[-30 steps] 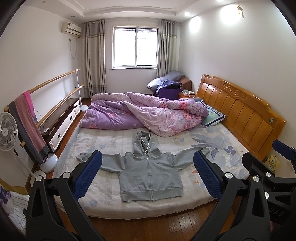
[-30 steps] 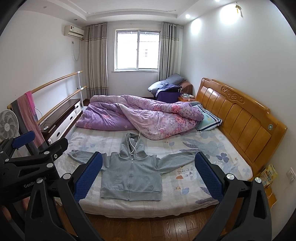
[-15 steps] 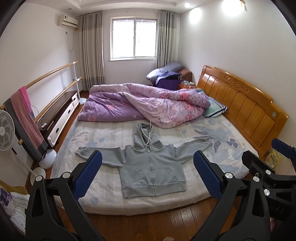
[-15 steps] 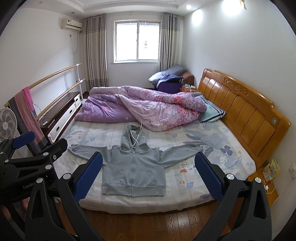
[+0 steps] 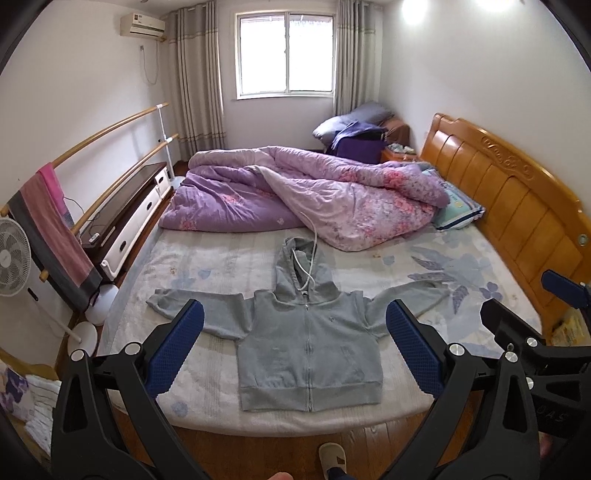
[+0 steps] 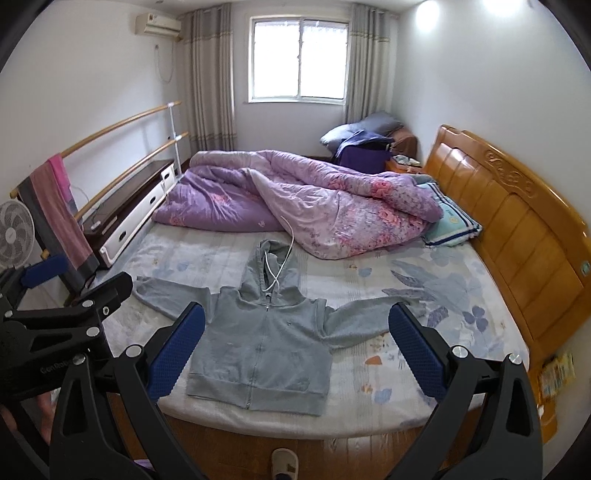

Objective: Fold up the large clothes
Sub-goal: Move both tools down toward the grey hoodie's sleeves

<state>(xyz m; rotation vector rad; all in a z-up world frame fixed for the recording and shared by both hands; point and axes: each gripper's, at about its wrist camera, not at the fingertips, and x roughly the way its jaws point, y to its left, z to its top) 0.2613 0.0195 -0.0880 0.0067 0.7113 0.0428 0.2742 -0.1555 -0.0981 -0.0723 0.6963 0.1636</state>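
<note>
Both grippers (image 5: pixel 293 347) (image 6: pixel 295 350) have come closer to the hoodie (image 5: pixel 308 347).

Pretty lived-in bedroom: rumpled purple floral duvet (image 5: pixel 306 192) bunched across the far half of the bed (image 5: pixel 461 266), striped pillow (image 5: pixel 458 210) up against the wooden headboard (image 5: pixel 517 199). White fan (image 5: pixel 13 254) on the left, pink towel (image 5: pixel 51 225) draped over a wooden rail, AC unit (image 5: pixel 142 24) beside the window (image 5: pixel 286 48), one slipper (image 5: pixel 332 459) on the floor
</note>
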